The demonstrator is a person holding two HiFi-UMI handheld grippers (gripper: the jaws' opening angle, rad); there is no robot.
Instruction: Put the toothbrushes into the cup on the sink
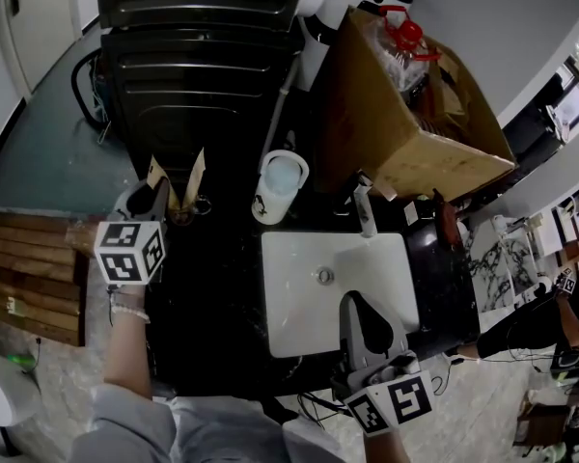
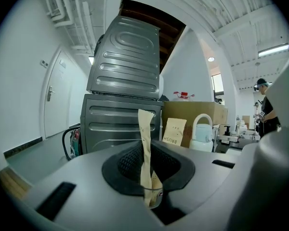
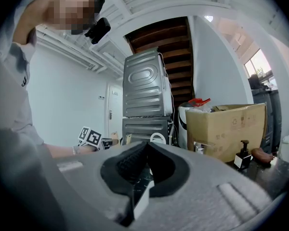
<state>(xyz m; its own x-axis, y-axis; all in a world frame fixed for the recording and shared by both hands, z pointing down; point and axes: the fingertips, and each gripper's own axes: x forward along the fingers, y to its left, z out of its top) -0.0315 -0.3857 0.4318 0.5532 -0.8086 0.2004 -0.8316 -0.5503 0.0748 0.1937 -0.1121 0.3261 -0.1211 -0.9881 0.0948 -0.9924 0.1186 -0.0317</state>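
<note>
The toothbrush packet (image 2: pixel 145 143) is plain tan paper, and the second packet (image 2: pixel 175 131) is tan with dark lettering. The sink (image 1: pixel 299 297) is white, set in a black surface (image 1: pixel 212 297). The cup (image 1: pixel 282 181) is white and pale blue, the cardboard box (image 1: pixel 396 133) brown.

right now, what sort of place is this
Probably a laundry or utility corner: a white sink in a dark counter, two stacked grey machines behind it, and a cardboard box alongside.
</note>
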